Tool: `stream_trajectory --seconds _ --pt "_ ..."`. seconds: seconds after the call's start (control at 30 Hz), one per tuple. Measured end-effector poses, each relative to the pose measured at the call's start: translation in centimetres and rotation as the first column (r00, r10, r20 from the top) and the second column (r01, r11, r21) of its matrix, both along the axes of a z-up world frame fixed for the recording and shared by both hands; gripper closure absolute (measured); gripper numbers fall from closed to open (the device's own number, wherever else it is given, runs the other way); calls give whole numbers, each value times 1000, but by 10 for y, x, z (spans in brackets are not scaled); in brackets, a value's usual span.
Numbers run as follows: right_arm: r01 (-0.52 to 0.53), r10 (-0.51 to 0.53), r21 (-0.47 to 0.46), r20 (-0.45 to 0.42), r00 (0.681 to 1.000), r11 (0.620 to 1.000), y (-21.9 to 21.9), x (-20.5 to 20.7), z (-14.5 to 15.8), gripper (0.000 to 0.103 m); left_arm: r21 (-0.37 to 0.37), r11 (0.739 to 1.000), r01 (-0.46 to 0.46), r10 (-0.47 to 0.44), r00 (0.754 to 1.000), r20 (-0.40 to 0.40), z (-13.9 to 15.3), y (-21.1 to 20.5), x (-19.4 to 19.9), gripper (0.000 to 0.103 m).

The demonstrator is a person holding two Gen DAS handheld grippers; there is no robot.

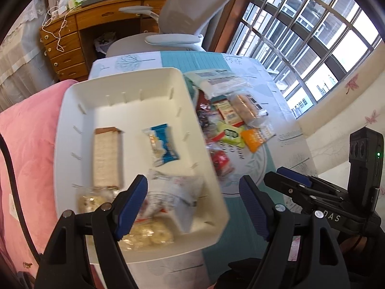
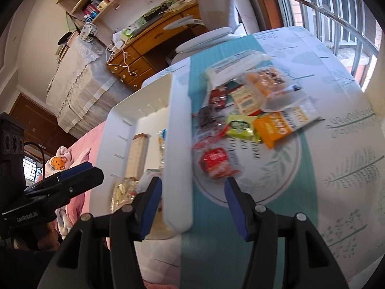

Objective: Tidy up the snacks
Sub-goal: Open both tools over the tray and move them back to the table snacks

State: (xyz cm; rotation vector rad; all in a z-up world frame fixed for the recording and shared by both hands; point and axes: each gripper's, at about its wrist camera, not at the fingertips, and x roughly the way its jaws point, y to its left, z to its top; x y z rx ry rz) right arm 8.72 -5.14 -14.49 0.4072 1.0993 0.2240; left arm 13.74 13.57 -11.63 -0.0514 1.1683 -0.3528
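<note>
A white plastic bin (image 1: 134, 82) sits on the table's left side and holds a cracker stack (image 1: 107, 156), a blue-and-white packet (image 1: 162, 144), a clear white packet (image 1: 178, 192) and round biscuits (image 1: 149, 234). My left gripper (image 1: 193, 207) is open and empty above the bin's near right corner. A pile of loose snacks lies right of the bin: a red packet (image 2: 215, 162), a green packet (image 2: 241, 125), an orange packet (image 2: 274, 127) and a bread pack (image 2: 269, 84). My right gripper (image 2: 192, 204) is open and empty, above the bin's right wall (image 2: 179, 144), just short of the red packet.
The table has a teal and white leaf-print cloth (image 2: 336, 144). A pink quilt (image 1: 26, 132) lies left of the bin. A grey office chair (image 1: 187, 19) and a wooden desk (image 1: 79, 31) stand behind the table. A barred window (image 1: 312, 36) is at the right.
</note>
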Motion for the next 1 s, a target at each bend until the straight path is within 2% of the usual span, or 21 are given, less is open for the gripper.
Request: stream_trajectory --seconds 0.27,0.4,0.6,0.67,0.8,1.0 --pt "5 -5 4 -41 999 1000 -48 7 -2 48 19 998 -60 61 996 -67 -14 -43 2 26" --pt "2 -2 -7 -55 998 1000 -71 12 -3 48 57 992 -112 117 987 -110 -27 -61 5 26" --pt "-24 22 -24 -58 998 999 -96 31 -5 48 117 978 -175 190 973 -133 -43 -87 12 26" --pt "-32 30 -29 -56 998 999 -105 40 -6 48 133 971 -199 218 965 -147 -48 -93 16 26" --pt "-48 46 -46 -45 998 998 -113 56 -8 47 205 946 -252 294 933 -207 -67 -103 28 26" --pt "-73 71 -85 -28 997 994 -120 80 -13 35 295 904 -309 385 889 -248 -85 -110 42 25"
